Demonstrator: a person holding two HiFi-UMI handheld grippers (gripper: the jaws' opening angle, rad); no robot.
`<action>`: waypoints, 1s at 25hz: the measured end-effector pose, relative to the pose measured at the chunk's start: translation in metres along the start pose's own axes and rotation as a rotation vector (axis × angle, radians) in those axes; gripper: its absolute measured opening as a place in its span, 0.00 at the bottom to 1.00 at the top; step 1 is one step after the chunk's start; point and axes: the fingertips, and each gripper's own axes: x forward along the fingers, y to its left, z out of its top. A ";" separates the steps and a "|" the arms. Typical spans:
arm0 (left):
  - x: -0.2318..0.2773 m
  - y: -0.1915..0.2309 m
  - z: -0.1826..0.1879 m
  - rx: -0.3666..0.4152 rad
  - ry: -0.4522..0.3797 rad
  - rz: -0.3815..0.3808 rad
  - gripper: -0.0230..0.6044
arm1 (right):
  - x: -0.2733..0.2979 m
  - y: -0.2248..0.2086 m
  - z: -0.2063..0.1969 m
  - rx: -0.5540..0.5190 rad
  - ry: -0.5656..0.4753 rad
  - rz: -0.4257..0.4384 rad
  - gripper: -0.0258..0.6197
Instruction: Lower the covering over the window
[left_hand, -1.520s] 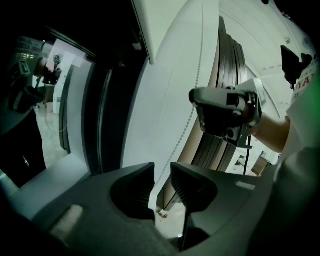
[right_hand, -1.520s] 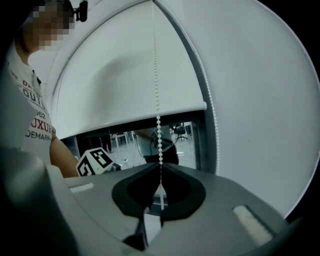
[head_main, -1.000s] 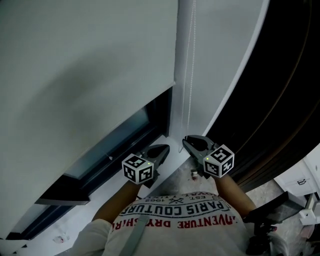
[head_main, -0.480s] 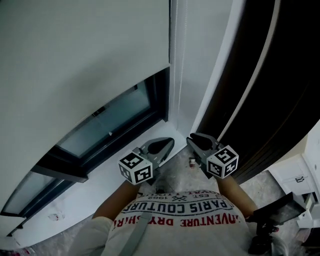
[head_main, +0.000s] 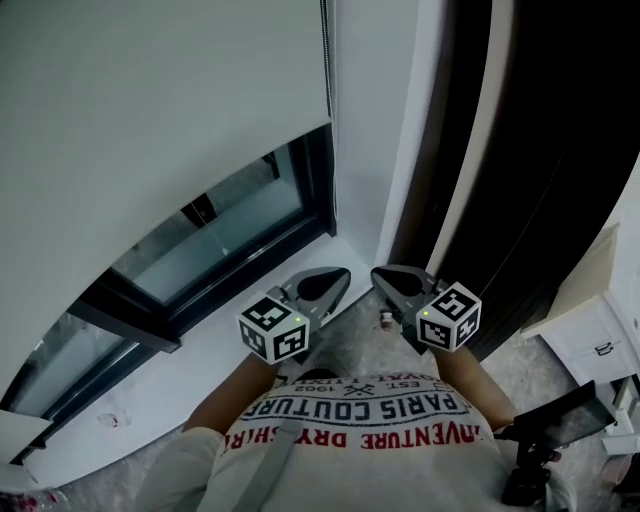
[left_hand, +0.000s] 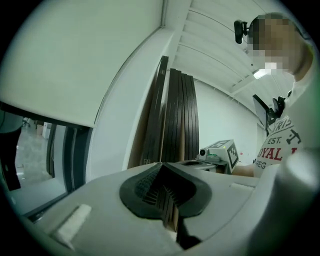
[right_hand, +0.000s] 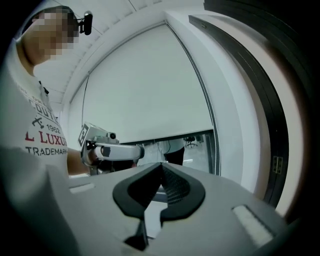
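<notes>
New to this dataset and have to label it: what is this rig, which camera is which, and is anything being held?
There is no robot here. A person carries a hand-held gripper in each hand, each with a marker cube on it.

The head view comes from a camera on the person's head, looking steeply down. It shows the left hand-held gripper and the right hand-held gripper. The other two pictures come from cameras riding on the grippers, each looking along its own jaws.

There is no table. The person faces a window with a white roller blind lowered most of the way. A strip of glass is bare above the white sill, and dark boards lean at the right.

Both sets of jaws are shut on nothing; the right ones have just closed.
</notes>
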 end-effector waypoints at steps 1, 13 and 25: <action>0.000 -0.004 -0.002 0.005 0.003 -0.005 0.04 | -0.003 0.003 -0.002 0.003 -0.001 0.003 0.04; -0.002 -0.036 0.008 0.055 0.015 -0.050 0.04 | -0.023 0.029 0.004 -0.032 0.004 -0.012 0.04; -0.010 -0.027 0.012 0.058 0.004 -0.046 0.04 | -0.014 0.022 0.009 -0.058 0.019 -0.028 0.04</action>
